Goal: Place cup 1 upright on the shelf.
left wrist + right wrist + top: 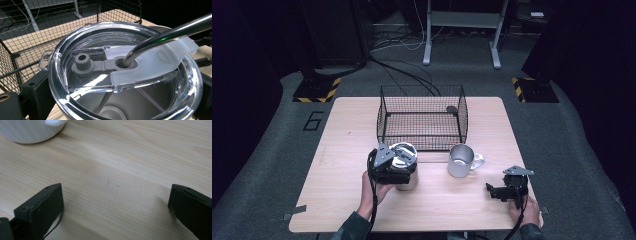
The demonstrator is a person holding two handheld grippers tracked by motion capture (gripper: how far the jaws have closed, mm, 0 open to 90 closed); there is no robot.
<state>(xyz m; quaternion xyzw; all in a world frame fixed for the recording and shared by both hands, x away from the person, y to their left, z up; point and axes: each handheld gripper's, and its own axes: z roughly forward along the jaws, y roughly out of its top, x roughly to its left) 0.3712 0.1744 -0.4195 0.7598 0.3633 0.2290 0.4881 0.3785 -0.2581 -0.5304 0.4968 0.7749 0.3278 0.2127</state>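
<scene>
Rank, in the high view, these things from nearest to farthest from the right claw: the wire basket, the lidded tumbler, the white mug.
1. white mug, just left and ahead of the right claw.
2. lidded tumbler, farther left, in the left claw.
3. wire basket, at the table's far side.

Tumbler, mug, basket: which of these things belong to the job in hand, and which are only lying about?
In the job:
- tumbler with clear lid and metal straw
- left gripper, jaws around the tumbler

Lying about:
- mug
- wire basket
- right gripper, open over the table
</scene>
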